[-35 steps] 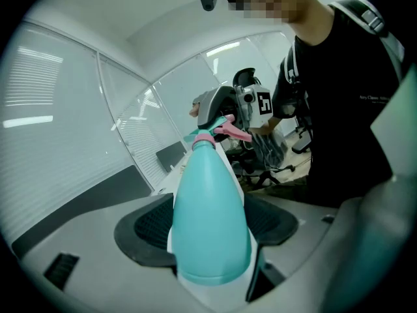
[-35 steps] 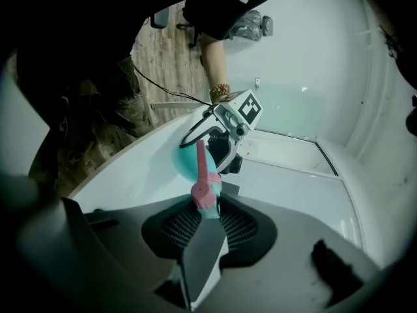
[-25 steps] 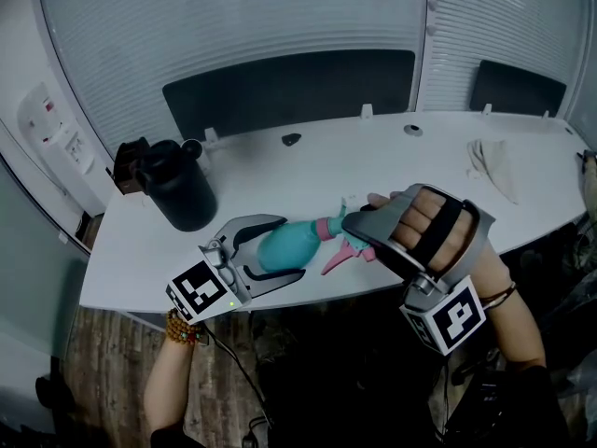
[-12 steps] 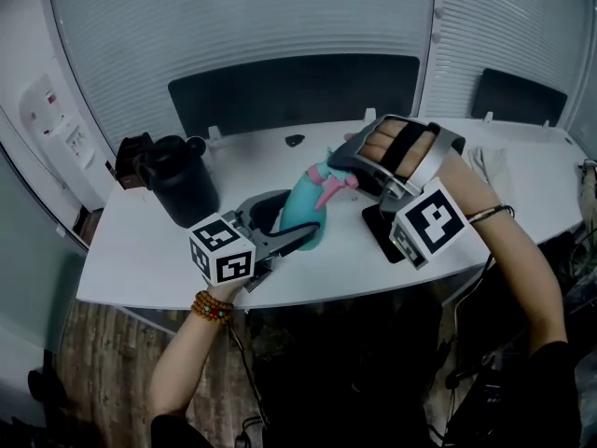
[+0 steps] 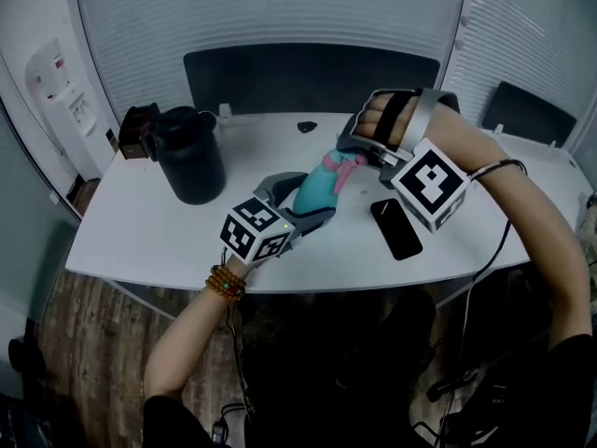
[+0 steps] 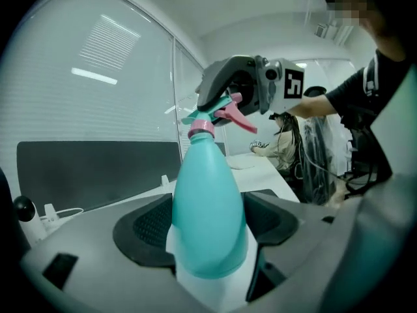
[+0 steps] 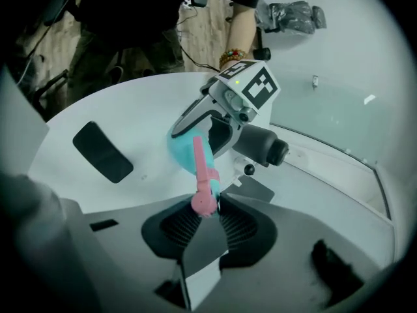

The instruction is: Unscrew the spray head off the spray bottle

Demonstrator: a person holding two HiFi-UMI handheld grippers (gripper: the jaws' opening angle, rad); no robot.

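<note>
The teal spray bottle [image 5: 314,190] stands tilted above the white table [image 5: 140,241], held by its body between the jaws of my left gripper [image 5: 300,200]; in the left gripper view the bottle [image 6: 210,214] fills the gap between the pads. Its pink and teal spray head [image 5: 341,166] points up toward the right. My right gripper [image 5: 366,153] is shut on the spray head [image 7: 204,197], with the pink trigger sticking out from between the pads. From the left gripper view the right gripper [image 6: 229,90] caps the spray head [image 6: 218,113].
A black jug [image 5: 189,164] stands at the table's left, with a dark box [image 5: 137,132] behind it. A black phone [image 5: 396,229] lies flat to the right of the bottle. A small dark object [image 5: 307,127] lies near the far edge. Dark chair backs line the far side.
Both grippers lifted the bottle from lying near the front edge and carried it farther onto the table, now tilted upright. The phone has come into view beside it.
</note>
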